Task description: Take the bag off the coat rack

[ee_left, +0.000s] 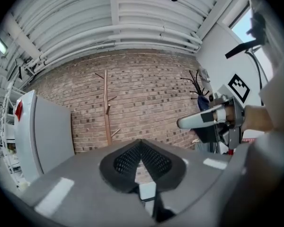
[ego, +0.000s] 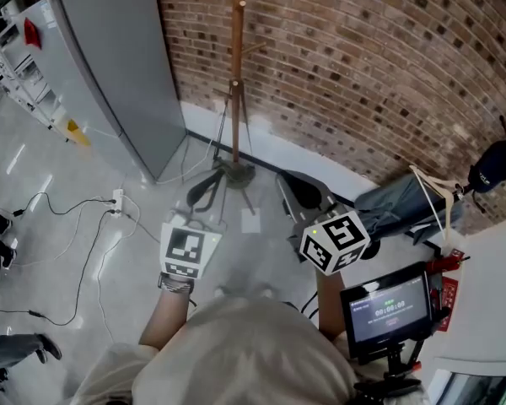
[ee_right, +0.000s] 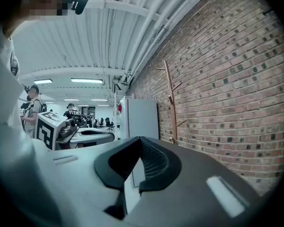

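A wooden coat rack (ego: 237, 66) stands against the brick wall, and its pegs are bare where I can see them (ee_left: 106, 109) (ee_right: 170, 103). A blue-grey bag (ego: 401, 205) with cream straps lies low at the right, apart from both grippers. My left gripper (ego: 204, 194) and right gripper (ego: 304, 194) are held close to my body, pointing level toward the rack's base. Both are shut with nothing between the jaws, as the left gripper view (ee_left: 141, 145) and the right gripper view (ee_right: 141, 145) show.
A tall grey cabinet (ego: 118, 66) stands left of the rack. Cables (ego: 84, 226) trail over the floor at the left. A small screen on a stand (ego: 388, 310) and a white surface (ego: 489, 294) are at my right. A dark bag (ego: 493, 167) hangs on a black rack.
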A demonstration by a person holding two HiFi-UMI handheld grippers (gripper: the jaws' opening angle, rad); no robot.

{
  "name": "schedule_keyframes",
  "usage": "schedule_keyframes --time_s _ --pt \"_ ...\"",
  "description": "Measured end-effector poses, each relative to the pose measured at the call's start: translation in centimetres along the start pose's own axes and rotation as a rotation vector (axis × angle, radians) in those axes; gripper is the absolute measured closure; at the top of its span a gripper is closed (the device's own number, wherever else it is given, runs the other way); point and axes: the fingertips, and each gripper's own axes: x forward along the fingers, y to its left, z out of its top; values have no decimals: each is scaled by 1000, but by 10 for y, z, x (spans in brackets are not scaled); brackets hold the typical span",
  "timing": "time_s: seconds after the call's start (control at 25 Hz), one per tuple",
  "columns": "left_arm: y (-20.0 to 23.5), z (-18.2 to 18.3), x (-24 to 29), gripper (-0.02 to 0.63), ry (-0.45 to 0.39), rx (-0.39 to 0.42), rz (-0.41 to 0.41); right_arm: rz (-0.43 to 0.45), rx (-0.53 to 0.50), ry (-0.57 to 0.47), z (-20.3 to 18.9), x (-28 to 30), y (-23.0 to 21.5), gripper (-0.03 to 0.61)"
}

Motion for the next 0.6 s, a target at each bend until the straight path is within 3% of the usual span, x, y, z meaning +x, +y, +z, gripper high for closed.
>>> schedule_keyframes --time_s 0.2,0.32,0.52,0.6 --pt "12 2 -8 614 -8 1 -10 -16 -26 14 -3 6 13 577" --pt "18 -2 -15 614 7 44 -14 -33 -14 12 -6 11 20 577" --pt "29 -15 -31 614 24 63 -37 -26 100 -49 -3 20 40 577" --pt "35 -21 -37 614 31 50 -46 -50 96 -52 -4 25 46 577"
